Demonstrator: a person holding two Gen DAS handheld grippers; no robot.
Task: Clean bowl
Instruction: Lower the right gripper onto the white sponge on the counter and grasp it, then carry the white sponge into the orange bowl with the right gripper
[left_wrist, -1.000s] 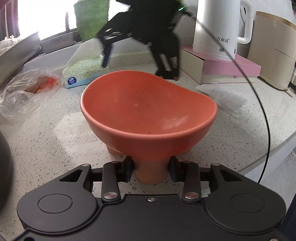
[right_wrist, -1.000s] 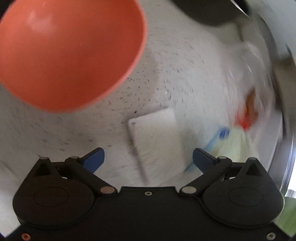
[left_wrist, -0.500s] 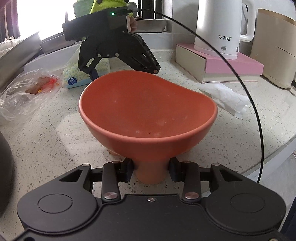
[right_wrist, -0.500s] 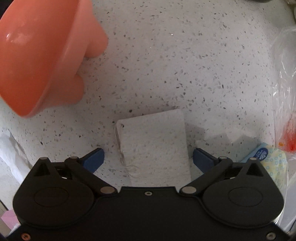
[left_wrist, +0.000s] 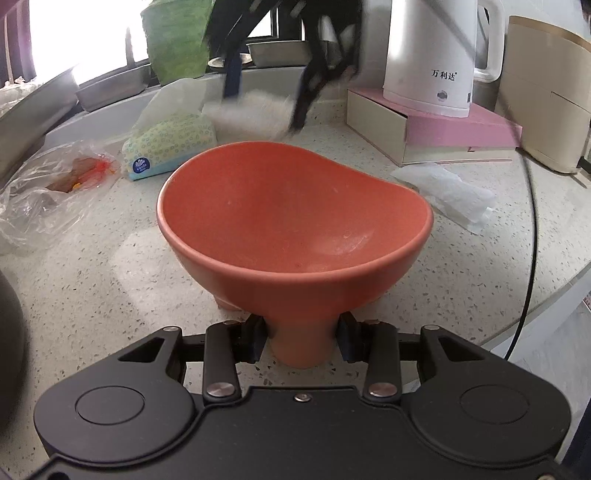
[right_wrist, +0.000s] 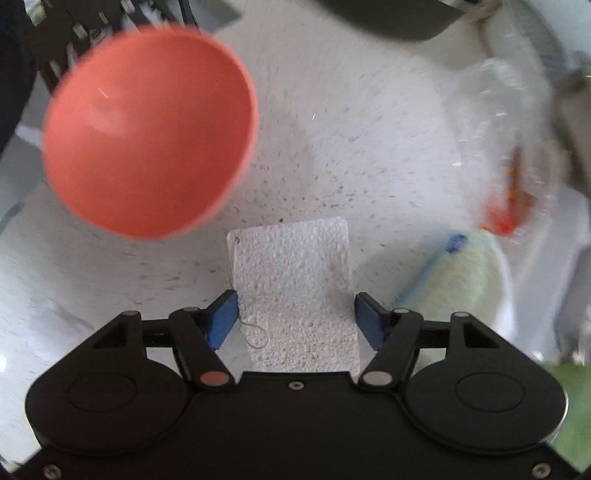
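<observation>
Counter carried the orange bowl, upright, its foot clamped by the left claw. Right claw, jaws just closing, gripped the white sponge by its sides, raised beyond the bowl; bowl lay up-left of it.

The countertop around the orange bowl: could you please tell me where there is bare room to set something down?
The countertop is bare left of the bowl, below the plastic bag, and between bowl and crumpled tissue. Behind the bowl it is crowded: tissue pack, the right gripper holding the white sponge, and the pink box under the kettle.
</observation>
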